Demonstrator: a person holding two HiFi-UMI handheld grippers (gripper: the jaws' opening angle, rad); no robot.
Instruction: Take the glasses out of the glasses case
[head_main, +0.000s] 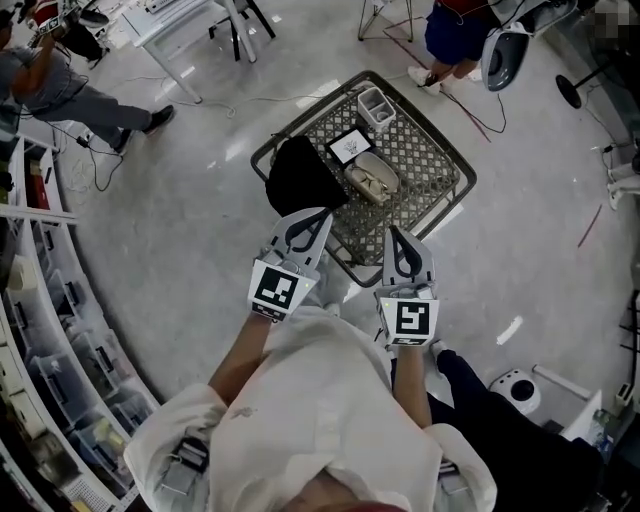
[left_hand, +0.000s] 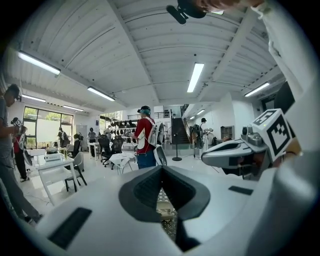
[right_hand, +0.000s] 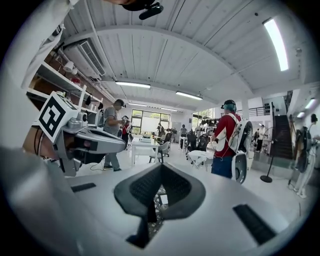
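In the head view an open beige glasses case (head_main: 372, 178) lies on a wire-mesh table (head_main: 432, 170), with glasses resting inside it. My left gripper (head_main: 322, 212) hovers at the table's near edge, beside a black cloth-like thing (head_main: 298, 175); its jaws meet at the tips with nothing held. My right gripper (head_main: 393, 230) hangs just short of the near edge, also shut and empty. Both stop short of the case. The left gripper view shows its closed jaws (left_hand: 161, 172) over mesh, and the right gripper view shows the same (right_hand: 161, 170).
A white card (head_main: 350, 146) and a small clear box (head_main: 377, 107) sit on the mesh behind the case. Shelving (head_main: 40, 330) curves along the left. One person (head_main: 60, 85) stands far left, another (head_main: 455, 35) beyond the table. Cables trail over the floor.
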